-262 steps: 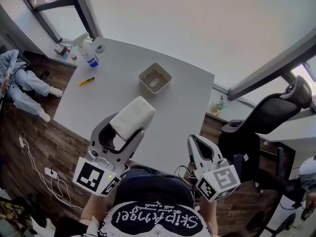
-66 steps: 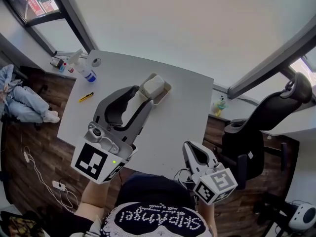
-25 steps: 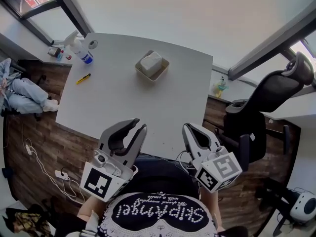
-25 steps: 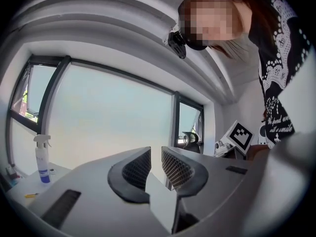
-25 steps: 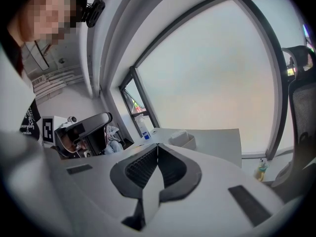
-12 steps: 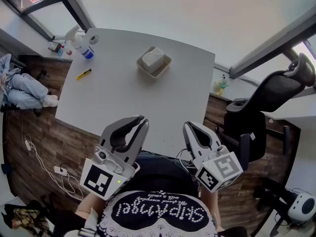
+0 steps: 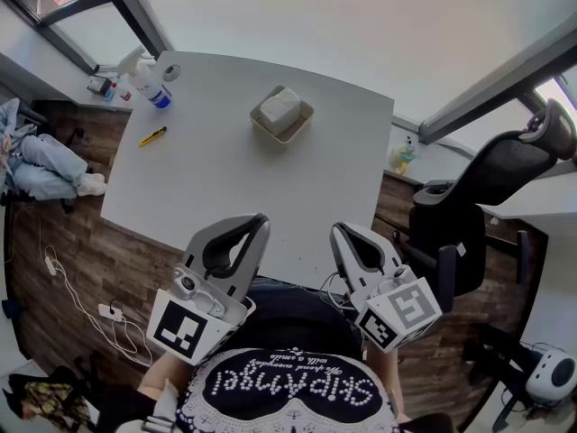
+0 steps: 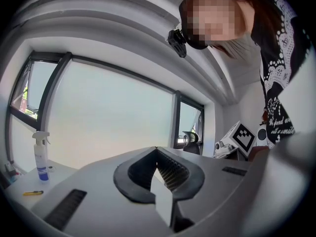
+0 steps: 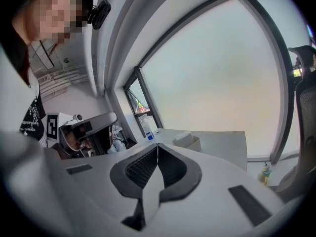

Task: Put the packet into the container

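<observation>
From my station I see the soft white packet, pillow-shaped and a little crumpled. It lies inside the square beige container, its top poking above the container's rounded rim. The container sits toward the far side of the matte pale-grey counter, a smooth slab with rounded corners.

Both tools are held at the near edge, well apart from the container. The left gripper has just been closing its curved grey plastic fingers. They are now pressed together tip to tip with nothing between them, and the ribbed black pads leave only a teardrop-shaped hollow behind the tips. The right gripper also has its fingers pressed together and empty, showing the same ribbed dark lining.

At the far left corner stands a clear plastic spray bottle with a white trigger head and a blue base. A slim yellow tool lies flat near the left edge.
</observation>
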Motion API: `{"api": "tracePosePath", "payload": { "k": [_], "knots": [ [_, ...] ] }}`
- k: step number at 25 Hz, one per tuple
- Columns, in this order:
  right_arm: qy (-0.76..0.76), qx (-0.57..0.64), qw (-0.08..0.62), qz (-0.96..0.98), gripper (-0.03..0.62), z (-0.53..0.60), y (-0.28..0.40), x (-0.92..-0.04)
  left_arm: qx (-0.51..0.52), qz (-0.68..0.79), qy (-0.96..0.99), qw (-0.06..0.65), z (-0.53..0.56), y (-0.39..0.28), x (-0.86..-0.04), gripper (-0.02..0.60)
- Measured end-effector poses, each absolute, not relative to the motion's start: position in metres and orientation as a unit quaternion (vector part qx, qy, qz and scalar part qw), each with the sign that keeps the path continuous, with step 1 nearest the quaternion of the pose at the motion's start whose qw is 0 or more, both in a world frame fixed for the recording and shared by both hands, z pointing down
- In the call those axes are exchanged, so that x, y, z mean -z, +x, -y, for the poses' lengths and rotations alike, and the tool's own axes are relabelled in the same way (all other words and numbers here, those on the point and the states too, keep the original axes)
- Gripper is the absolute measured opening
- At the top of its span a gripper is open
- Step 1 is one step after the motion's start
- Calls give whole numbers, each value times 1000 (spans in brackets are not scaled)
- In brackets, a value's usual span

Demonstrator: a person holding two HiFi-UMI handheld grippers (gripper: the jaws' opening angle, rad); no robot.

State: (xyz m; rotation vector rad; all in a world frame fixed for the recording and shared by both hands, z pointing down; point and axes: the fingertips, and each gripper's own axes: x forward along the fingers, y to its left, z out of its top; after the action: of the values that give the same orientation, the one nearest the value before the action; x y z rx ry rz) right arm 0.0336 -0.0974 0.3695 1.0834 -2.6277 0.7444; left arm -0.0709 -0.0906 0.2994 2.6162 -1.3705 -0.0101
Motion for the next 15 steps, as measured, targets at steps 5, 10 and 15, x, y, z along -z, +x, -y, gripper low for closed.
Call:
{"api": "tracePosePath", "payload": {
  "k": [5, 10, 15],
  "knots": [
    [365, -253, 105, 890, 12, 100, 29, -371, 2, 455, 884, 102, 93, -71, -302, 8],
    [367, -254, 109, 888, 12, 100, 28, -371, 6, 456, 885, 93, 98, -75, -300, 8],
    [365, -250, 109, 890, 12, 100, 24, -372, 11, 458, 884, 91, 101, -80, -300, 8]
  ]
}}
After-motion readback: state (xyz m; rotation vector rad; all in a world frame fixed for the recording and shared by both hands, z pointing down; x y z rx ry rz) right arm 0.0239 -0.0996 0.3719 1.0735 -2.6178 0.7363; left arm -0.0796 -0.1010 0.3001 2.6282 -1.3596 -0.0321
